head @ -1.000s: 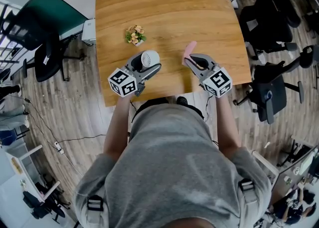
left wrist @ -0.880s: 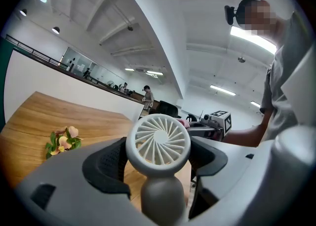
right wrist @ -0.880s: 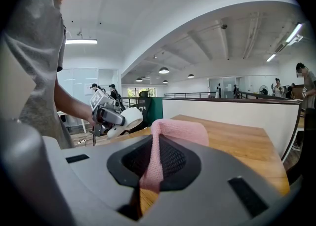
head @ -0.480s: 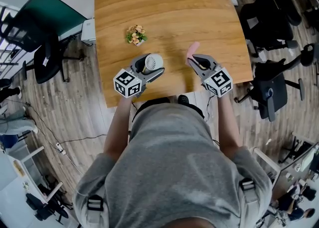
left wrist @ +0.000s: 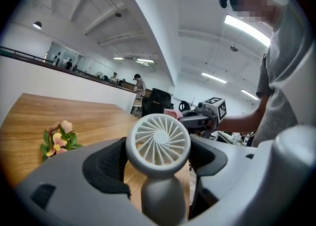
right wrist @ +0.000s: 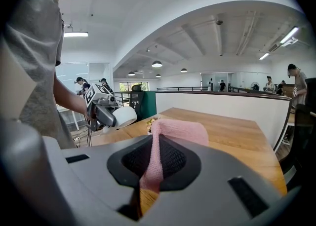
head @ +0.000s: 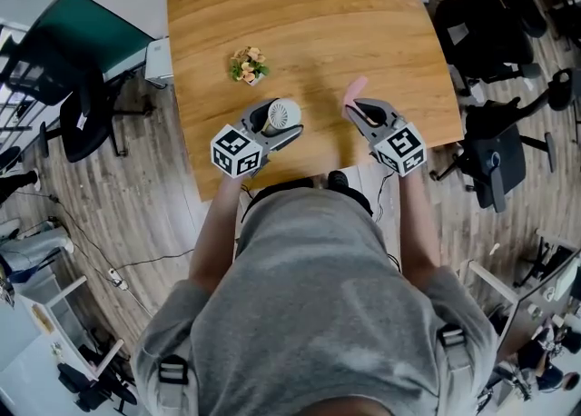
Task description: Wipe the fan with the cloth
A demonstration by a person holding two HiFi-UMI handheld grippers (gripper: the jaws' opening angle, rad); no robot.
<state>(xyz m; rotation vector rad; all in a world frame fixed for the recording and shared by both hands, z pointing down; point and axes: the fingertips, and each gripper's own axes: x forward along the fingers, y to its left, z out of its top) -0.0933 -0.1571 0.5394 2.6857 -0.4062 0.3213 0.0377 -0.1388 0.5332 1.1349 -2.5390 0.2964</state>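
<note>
A small white fan [left wrist: 158, 141] stands up between the jaws of my left gripper [left wrist: 158, 163], which is shut on its stem; its round grille faces the camera. From the head view the fan [head: 283, 114] sits at the tip of the left gripper [head: 275, 123], over the table's near edge. My right gripper [right wrist: 155, 163] is shut on a pink cloth [right wrist: 174, 133] that folds over above the jaws. In the head view the cloth [head: 352, 90] sticks out past the right gripper [head: 357, 107]. The two grippers are side by side and apart, with cloth and fan not touching.
A wooden table [head: 300, 14] stretches ahead, with a small pot of flowers [head: 246, 64] beyond the left gripper. Black office chairs [head: 495, 33] stand to the right of the table and another [head: 86, 105] to the left. People stand far off in the room.
Both grippers have sunk a little toward the table, the fan and the cloth still held. The fan has drifted slightly right in the head view.
</note>
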